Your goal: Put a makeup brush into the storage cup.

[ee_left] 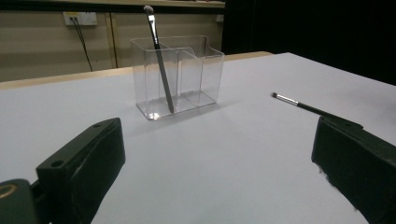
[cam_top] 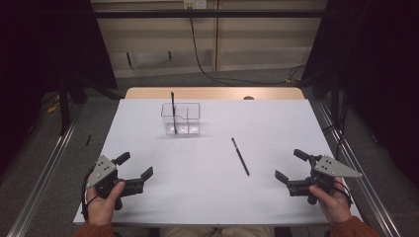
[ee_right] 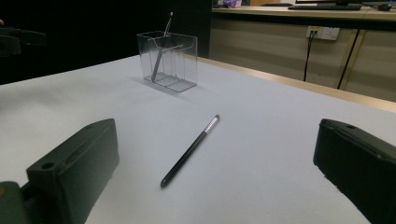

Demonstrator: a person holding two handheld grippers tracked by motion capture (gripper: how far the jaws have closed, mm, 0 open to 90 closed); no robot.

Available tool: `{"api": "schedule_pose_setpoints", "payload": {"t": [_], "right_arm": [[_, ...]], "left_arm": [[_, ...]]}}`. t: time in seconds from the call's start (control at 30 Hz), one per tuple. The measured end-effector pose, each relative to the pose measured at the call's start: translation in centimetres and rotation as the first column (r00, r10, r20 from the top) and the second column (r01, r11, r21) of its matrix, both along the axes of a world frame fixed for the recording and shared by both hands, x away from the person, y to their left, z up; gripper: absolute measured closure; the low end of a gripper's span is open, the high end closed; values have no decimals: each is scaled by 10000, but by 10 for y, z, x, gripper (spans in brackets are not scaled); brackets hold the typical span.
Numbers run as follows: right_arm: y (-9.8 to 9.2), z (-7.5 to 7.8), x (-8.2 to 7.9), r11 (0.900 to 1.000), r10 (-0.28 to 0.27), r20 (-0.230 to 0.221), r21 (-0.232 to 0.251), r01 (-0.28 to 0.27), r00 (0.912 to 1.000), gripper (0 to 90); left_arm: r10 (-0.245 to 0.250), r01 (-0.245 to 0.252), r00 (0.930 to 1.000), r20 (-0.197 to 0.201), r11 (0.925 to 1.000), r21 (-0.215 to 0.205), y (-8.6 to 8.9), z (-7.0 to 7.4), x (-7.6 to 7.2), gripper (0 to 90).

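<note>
A clear plastic organizer [cam_top: 181,118] [ee_left: 180,77] [ee_right: 169,60] stands on the white table toward the back, with one thin makeup brush [cam_top: 173,111] [ee_left: 159,56] [ee_right: 160,51] leaning upright in its left compartment. A second black brush [cam_top: 240,156] [ee_left: 301,105] [ee_right: 190,150] lies flat on the table, right of centre. My left gripper [cam_top: 134,166] [ee_left: 219,172] rests open at the near left with nothing between its jaws. My right gripper [cam_top: 291,165] [ee_right: 217,177] is open at the near right, jaws apart, the lying brush ahead of it.
The white table [cam_top: 212,197] has a wooden strip along its far edge. Metal rails run along both sides of the table. Cables hang on the wall behind, and dark curtains stand at left and right.
</note>
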State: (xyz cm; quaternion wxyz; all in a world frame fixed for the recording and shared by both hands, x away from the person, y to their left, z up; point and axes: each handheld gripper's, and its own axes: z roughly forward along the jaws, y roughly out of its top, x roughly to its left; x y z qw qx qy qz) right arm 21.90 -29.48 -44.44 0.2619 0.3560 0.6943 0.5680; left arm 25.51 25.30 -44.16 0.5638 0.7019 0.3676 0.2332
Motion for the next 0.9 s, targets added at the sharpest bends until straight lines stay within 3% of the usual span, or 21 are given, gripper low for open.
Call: {"api": "schedule_pose_setpoints", "payload": {"t": [0.1, 0.23, 0.33, 0.9], "right_arm": [[3, 3, 5, 9999, -123, -61, 118, 124, 9999, 2], [11, 4, 12, 9999, 31, -256, -129, -35, 9997, 4], [17, 6, 18, 9994, 125, -662, -299, -145, 9977, 11], [49, 22, 67, 9976, 456, -696, -483, -491, 9965, 18]], "left_arm": [[-72, 71, 10000, 43, 10000, 61, -2, 0, -1, 28], [-123, 123, 9999, 0, 9999, 112, -3, 0, -2, 27], [-89, 89, 10000, -38, 10000, -13, -3, 0, -3, 27], [-237, 240, 9996, -126, 9995, 184, -5, -2, -3, 27]]}}
